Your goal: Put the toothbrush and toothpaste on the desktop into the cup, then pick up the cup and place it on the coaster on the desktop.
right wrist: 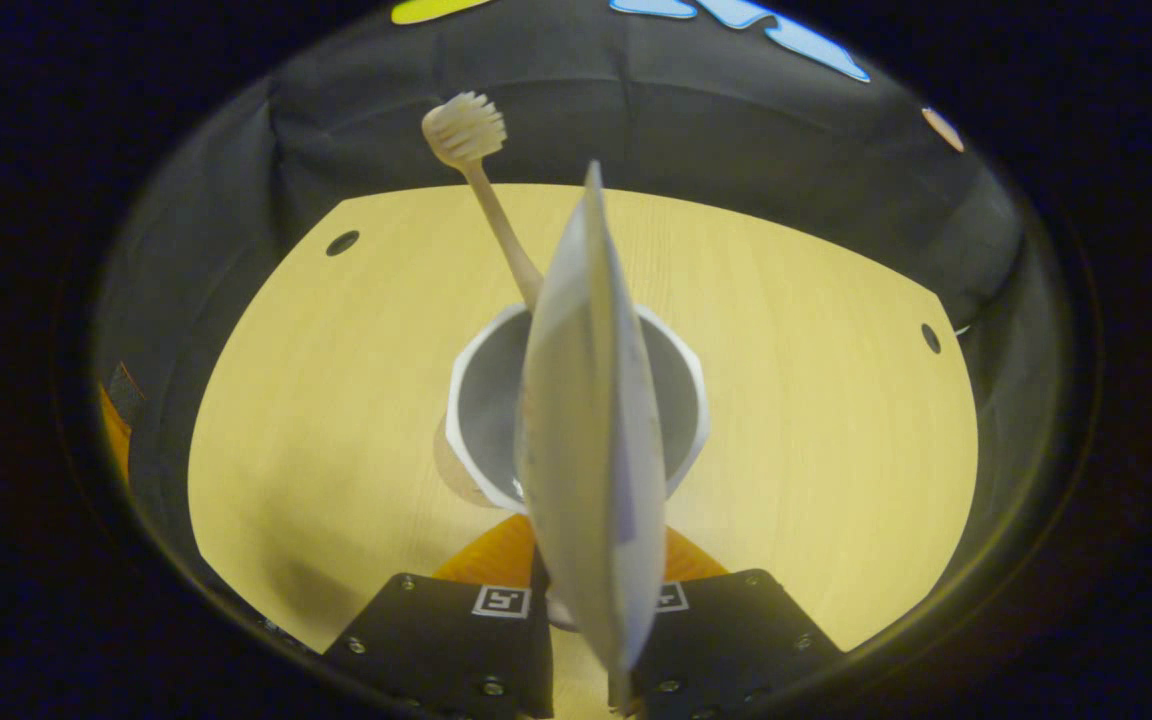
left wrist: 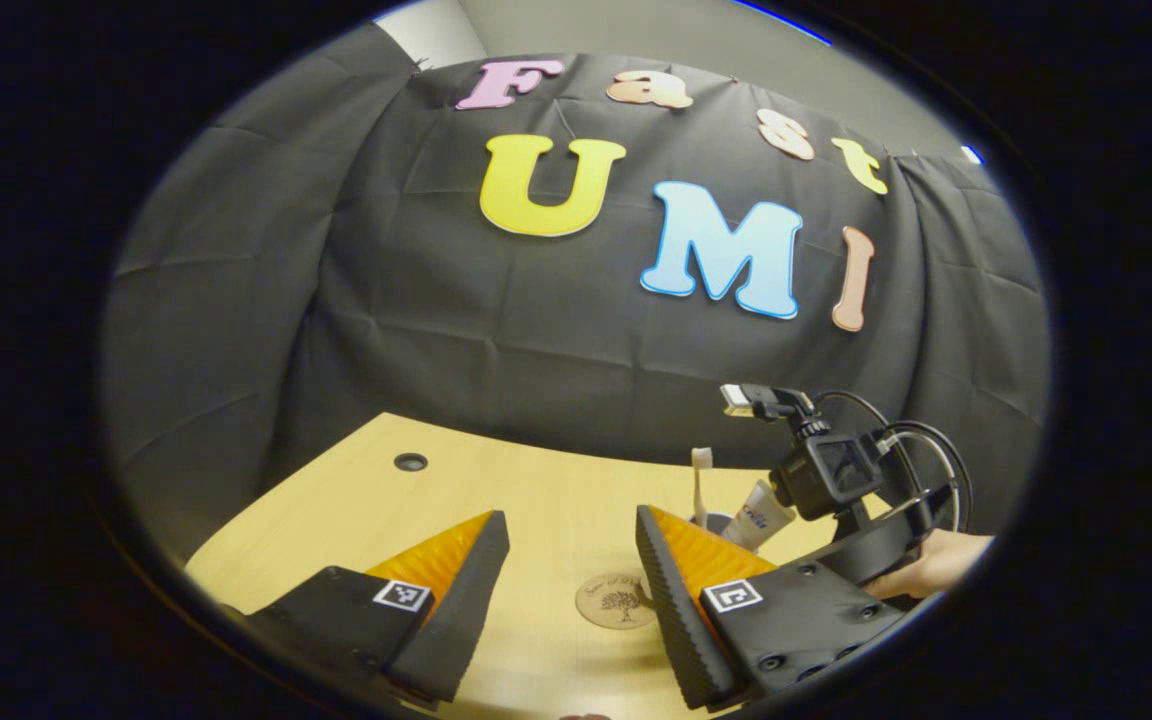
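Note:
In the right gripper view, my right gripper (right wrist: 586, 592) is shut on the white toothpaste tube (right wrist: 591, 420), which points down into the white cup (right wrist: 466, 400). The toothbrush (right wrist: 496, 215) stands in that cup, bristles up, leaning to the far left. In the left gripper view, my left gripper (left wrist: 568, 520) hangs open and empty just above the desk, with the round brown coaster (left wrist: 619, 600) lying between its fingers. Behind its right finger stands the cup (left wrist: 714, 522) with the toothbrush (left wrist: 701, 478) and the toothpaste (left wrist: 761, 515) in it, and the right gripper (left wrist: 836, 480) sits over them.
A light wooden desk (left wrist: 536, 500) runs back to the black cloth wall. It has small cable holes, one at the far left (left wrist: 410, 461) and two more near its corners (right wrist: 342, 242) (right wrist: 929, 337). A hand (left wrist: 936, 560) holds the right gripper at the right edge.

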Action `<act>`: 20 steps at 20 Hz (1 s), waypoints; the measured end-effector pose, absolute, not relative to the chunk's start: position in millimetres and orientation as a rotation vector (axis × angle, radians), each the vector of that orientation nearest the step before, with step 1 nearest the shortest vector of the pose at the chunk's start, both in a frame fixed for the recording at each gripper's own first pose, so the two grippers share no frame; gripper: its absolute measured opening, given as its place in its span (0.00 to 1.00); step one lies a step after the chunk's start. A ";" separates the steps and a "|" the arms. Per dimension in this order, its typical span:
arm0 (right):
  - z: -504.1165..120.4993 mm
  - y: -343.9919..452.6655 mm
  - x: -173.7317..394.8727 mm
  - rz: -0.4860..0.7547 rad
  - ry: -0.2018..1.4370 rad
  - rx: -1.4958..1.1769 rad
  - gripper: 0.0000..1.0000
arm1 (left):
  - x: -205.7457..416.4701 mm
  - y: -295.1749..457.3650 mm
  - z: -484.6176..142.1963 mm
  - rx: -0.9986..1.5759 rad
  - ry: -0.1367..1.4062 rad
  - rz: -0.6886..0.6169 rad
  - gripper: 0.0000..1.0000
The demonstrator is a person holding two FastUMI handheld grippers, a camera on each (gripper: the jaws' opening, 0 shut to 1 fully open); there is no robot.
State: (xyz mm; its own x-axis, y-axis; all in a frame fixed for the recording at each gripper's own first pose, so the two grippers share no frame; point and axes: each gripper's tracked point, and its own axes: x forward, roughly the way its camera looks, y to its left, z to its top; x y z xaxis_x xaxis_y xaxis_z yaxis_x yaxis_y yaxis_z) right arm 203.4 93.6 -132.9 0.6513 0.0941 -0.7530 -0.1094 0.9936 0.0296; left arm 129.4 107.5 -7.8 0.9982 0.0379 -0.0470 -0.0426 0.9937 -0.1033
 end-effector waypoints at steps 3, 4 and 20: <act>-131.0 112.1 204.9 0.150 0.865 -0.001 0.19 | 121.4 115.9 -4.9 -0.115 0.040 0.053 0.84; -130.4 116.2 205.2 0.155 0.870 0.001 0.19 | 119.5 117.0 -4.8 -0.121 0.040 0.054 0.84; -133.7 124.2 203.6 0.196 0.872 0.013 0.33 | 117.1 118.2 -3.7 -0.121 0.040 0.070 0.84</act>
